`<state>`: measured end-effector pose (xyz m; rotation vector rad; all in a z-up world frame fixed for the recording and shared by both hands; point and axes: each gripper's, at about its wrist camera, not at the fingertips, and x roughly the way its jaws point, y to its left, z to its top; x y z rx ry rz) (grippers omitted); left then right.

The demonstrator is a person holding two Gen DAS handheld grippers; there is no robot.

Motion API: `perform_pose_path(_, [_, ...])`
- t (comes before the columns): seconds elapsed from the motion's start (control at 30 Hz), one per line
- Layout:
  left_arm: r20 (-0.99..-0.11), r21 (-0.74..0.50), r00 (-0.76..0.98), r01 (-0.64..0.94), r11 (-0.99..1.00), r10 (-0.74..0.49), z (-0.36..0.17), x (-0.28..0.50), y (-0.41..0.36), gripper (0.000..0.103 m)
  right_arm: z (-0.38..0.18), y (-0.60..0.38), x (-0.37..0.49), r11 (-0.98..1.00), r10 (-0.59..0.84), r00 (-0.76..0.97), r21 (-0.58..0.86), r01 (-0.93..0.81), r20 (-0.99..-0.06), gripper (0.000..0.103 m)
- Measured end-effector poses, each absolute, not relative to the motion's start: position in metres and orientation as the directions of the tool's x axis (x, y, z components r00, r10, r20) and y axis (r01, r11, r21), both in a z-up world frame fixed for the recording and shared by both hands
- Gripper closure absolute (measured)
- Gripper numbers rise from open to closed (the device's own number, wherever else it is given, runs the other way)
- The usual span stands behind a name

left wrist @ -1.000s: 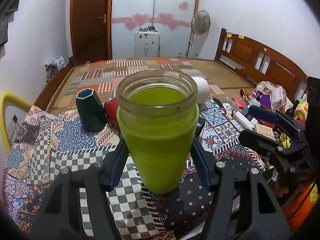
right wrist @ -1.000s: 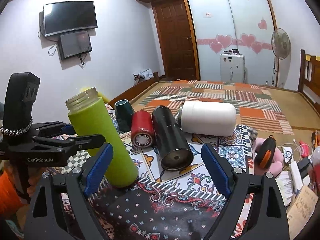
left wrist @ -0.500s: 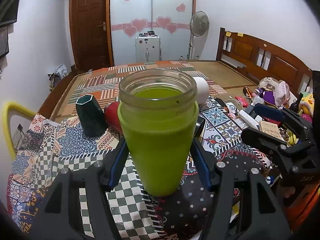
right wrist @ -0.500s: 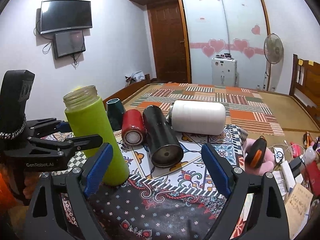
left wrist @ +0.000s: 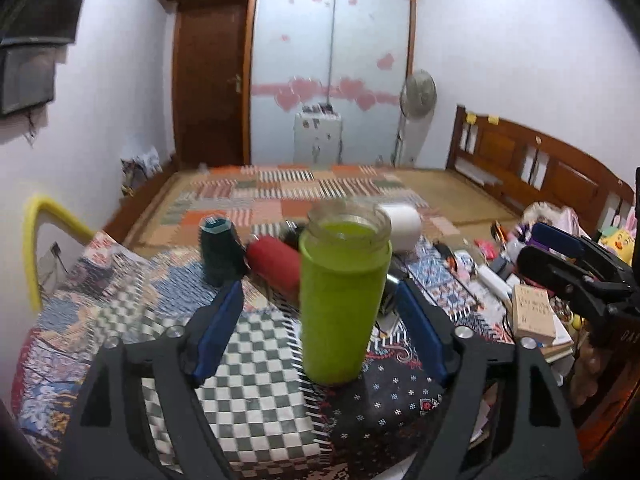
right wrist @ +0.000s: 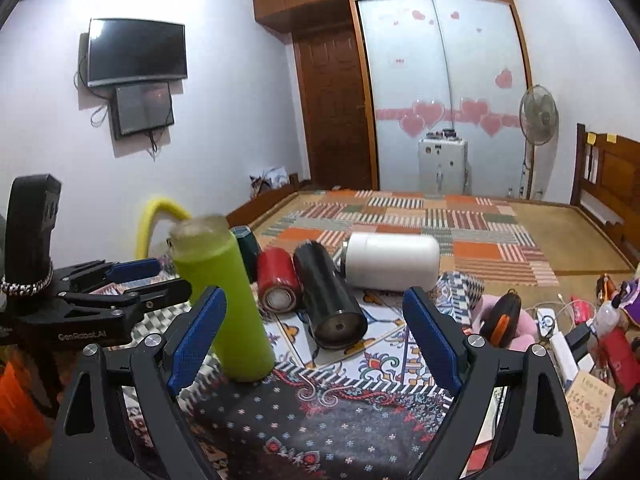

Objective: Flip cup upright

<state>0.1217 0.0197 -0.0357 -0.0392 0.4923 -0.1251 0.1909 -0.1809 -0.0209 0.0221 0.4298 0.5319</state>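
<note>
A lime-green cup (left wrist: 340,304) stands upright, mouth up, on the patterned tablecloth (left wrist: 256,364); it also shows in the right wrist view (right wrist: 224,304). My left gripper (left wrist: 320,332) is open, its blue pads apart from the cup on both sides and drawn back from it. It shows from the side in the right wrist view (right wrist: 132,280). My right gripper (right wrist: 316,344) is open and empty, to the right of the green cup. A red cup (right wrist: 276,280), a black cup (right wrist: 332,304) and a white cup (right wrist: 392,260) lie on their sides behind.
A dark teal cup (left wrist: 218,252) stands behind the green one. Clutter covers the table's right end: a small box (left wrist: 534,312), toys (left wrist: 616,240), an orange-black case (right wrist: 504,320). A yellow chair back (left wrist: 36,240) rises at the left edge.
My left gripper has opened, let go of the green cup and pulled back and up from it. The cup stays upright. My right gripper has lifted slightly.
</note>
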Motion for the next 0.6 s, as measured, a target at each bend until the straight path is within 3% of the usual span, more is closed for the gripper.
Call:
perform_pose_path(0.2, [-0.33,-0.066,0.94,0.064,0.996,-0.083,0.0,0.073,0.029,0.02,0.008,-0.18,0.157,0.871,0.488,0.817,0.115,-0.477,-0.308,0.014])
perform_pose_path(0.33, [-0.235,-0.076,0.97,0.038,0.996,-0.055,0.02,0.038,0.035,0.016,0.021,-0.179,0.134,0.879,0.477,0.844,0.111,-0.464,-0.247,0.005])
perform_pose_path(0.6, [-0.128,-0.075,0.992,0.008,0.997,-0.017,0.036,-0.015,0.036,0.006,0.04,-0.178,0.087,0.891,0.453,0.881,0.098,-0.443,-0.138,0.002])
